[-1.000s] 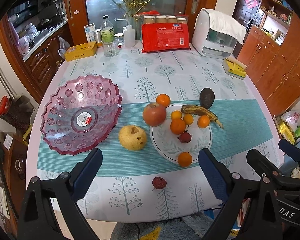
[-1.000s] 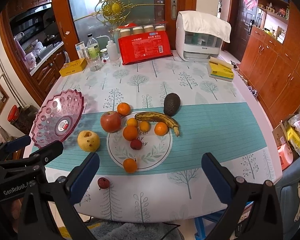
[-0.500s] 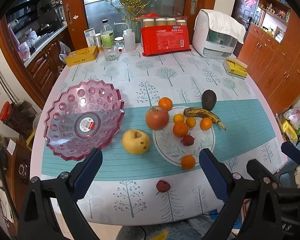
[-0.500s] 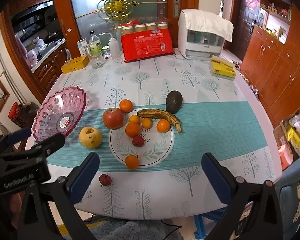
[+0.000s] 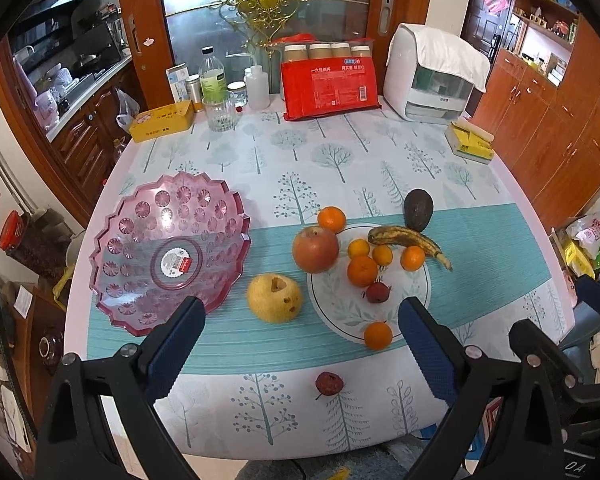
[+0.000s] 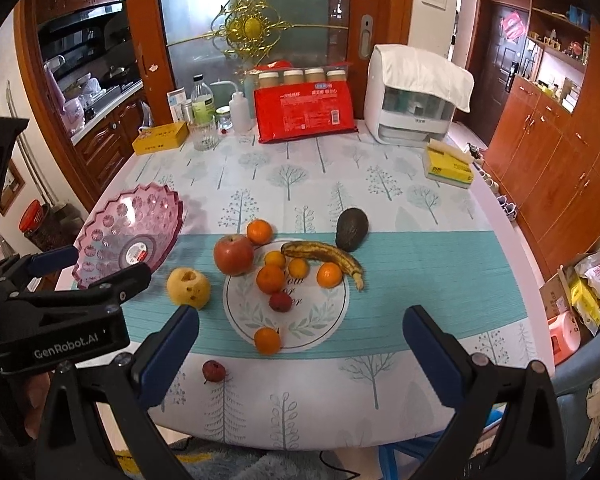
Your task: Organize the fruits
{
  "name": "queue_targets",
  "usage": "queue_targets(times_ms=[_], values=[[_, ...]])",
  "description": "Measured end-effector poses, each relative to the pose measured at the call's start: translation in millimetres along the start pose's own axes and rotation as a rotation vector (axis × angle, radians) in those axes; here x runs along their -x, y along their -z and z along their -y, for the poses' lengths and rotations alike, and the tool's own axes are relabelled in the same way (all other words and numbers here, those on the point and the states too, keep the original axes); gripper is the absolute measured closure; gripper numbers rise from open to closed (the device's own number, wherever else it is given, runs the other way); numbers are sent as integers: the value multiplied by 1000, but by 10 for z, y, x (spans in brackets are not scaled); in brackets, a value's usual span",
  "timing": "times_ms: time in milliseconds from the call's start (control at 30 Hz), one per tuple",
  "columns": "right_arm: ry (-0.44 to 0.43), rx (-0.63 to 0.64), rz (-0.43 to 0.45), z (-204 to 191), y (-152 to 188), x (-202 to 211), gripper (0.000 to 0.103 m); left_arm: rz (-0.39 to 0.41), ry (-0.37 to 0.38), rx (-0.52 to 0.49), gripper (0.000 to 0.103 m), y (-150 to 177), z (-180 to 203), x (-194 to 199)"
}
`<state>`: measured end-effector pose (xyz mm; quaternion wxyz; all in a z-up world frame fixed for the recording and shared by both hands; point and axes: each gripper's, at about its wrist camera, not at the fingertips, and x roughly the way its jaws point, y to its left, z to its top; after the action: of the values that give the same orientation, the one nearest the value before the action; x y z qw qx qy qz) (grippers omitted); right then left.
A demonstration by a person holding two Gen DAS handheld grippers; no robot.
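Left wrist view: the left gripper is held above the near edge of the counter, its jaws spread wide and empty, framing the spread of fruit beyond. The pink bowl stands empty at the left, apparently set there as the destination for the fruit. Just right of it lies the yellow pear, with the red apple a little farther back, touching the rim of the white plate. On the plate several small oranges and a small red fruit are scattered, while the banana rests across its far edge and the dark avocado sits just beyond it. A second red fruit lies alone near the counter's near edge.

In the right wrist view, the right gripper is likewise poised over the near edge with jaws fully apart and nothing held. The left gripper is seen at the left of this view, near the bowl.

No fruit is yet in the bowl, so the task is judged to be at its start. The pear, being nearest the bowl and the left gripper, seems the likeliest first pick; its round, broad shape calls for the wide opening already set.
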<state>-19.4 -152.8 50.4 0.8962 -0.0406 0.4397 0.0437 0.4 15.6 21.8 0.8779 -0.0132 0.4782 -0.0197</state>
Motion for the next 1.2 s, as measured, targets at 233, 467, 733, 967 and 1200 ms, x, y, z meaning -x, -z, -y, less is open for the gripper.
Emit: queue_targets(times_ms=[233, 467, 733, 967, 1200], values=[[34, -2, 17, 10, 5, -16, 1, 6, -21, -1, 6, -30, -21, -31], [3, -68, -5, 163, 62, -148, 1, 11, -35, 71, 6, -29, -215, -134], [-66, -46, -68, 144, 161, -444, 1, 25, -70, 119, 6, 108, -398, -262], [-56, 36, -78, 24, 254, -690, 1, -30, -42, 148, 6, 301, -500, -528], [-92, 169, -139, -126, 393, -1093, 1, -51, 19, 212, 6, 517, -520, -864]])
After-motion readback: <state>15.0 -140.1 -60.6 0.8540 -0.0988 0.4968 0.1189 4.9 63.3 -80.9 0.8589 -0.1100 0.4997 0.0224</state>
